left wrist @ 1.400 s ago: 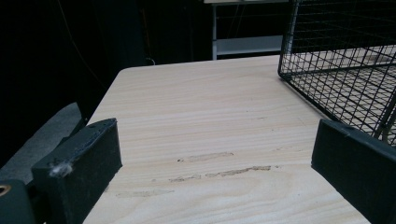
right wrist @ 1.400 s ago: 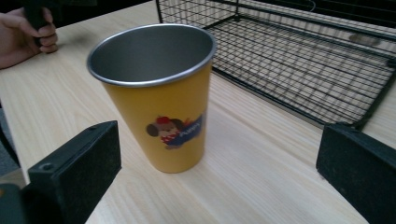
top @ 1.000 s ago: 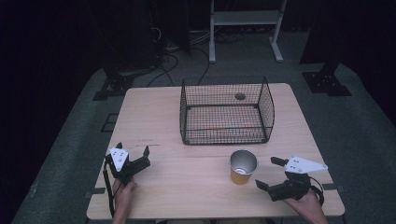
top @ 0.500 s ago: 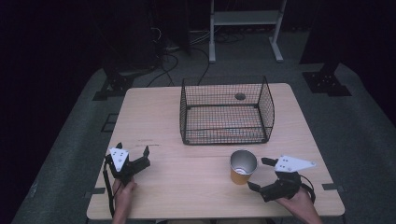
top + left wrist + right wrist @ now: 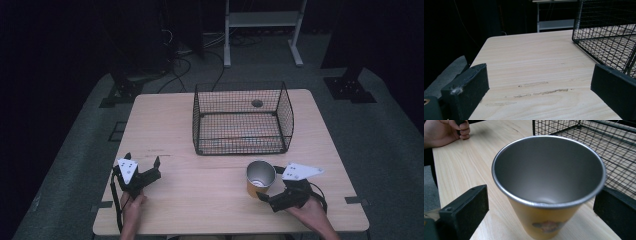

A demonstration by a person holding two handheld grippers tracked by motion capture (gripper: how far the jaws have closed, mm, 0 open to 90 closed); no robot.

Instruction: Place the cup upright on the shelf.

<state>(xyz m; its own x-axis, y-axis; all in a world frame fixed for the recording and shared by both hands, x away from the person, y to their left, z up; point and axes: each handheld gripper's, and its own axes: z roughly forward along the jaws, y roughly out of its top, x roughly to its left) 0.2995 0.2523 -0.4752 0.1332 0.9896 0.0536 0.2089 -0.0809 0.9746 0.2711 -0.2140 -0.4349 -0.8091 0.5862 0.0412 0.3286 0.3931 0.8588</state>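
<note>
I have brought my right gripper (image 5: 266,186) in toward the cup (image 5: 260,178) over the last second; it was well off to the cup's right before, and now its jaws stand wide apart on either side of the cup, not yet touching it. In the right gripper view the cup (image 5: 548,185) sits upright between the two black jaws, steel inside, orange outside, with a small picture low on its wall. It stands on the worktop (image 5: 200,187) just in front of the wire basket (image 5: 242,118), near the basket's front right corner. The basket looks empty.

My left gripper (image 5: 143,169) has not moved: it rests at the front left of the worktop, jaws apart, holding nothing. Its own view shows bare wood (image 5: 536,65) and the basket's corner (image 5: 609,32).

I judge that the approach is done and the grasp is next: closing the right jaws on the cup, probably to lift it into the basket.
</note>
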